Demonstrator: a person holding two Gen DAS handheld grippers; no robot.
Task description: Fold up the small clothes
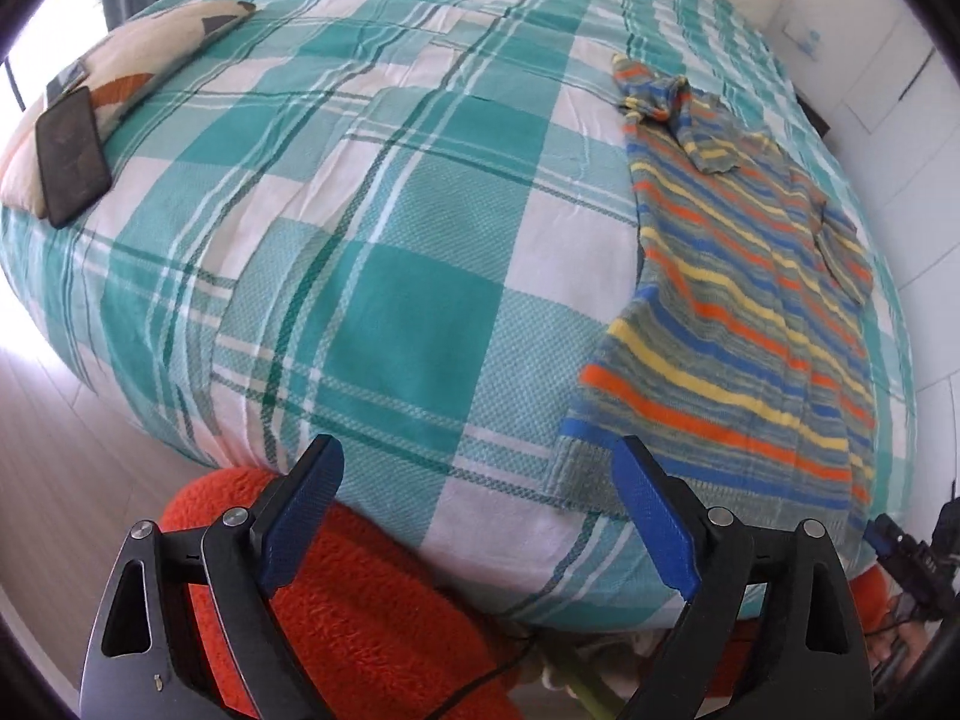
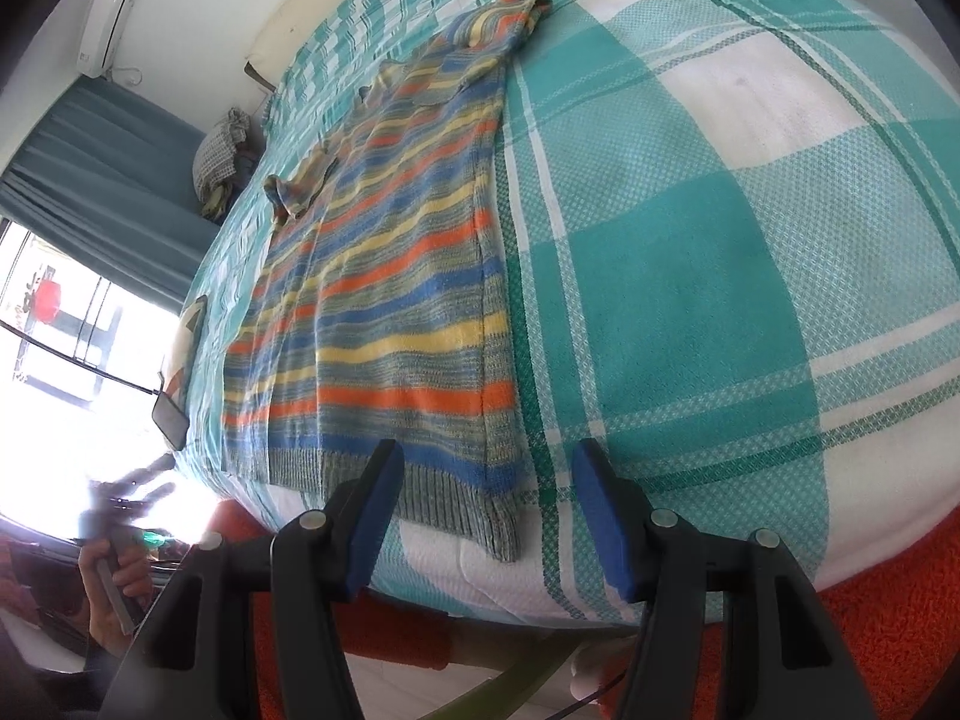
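A small striped knit sweater, in orange, yellow, blue and grey, lies flat on the bed with its ribbed hem toward me and its sleeves folded in over the body. It also shows in the right wrist view. My left gripper is open and empty, above the bed's near edge, left of the sweater's hem. My right gripper is open and empty, just above the hem's right corner. The other hand-held gripper shows at the far right of the left wrist view.
The bed has a teal and white plaid cover. A patterned pillow with a dark phone on it lies at the far left. An orange fuzzy blanket hangs below the bed edge. A window and curtain stand left.
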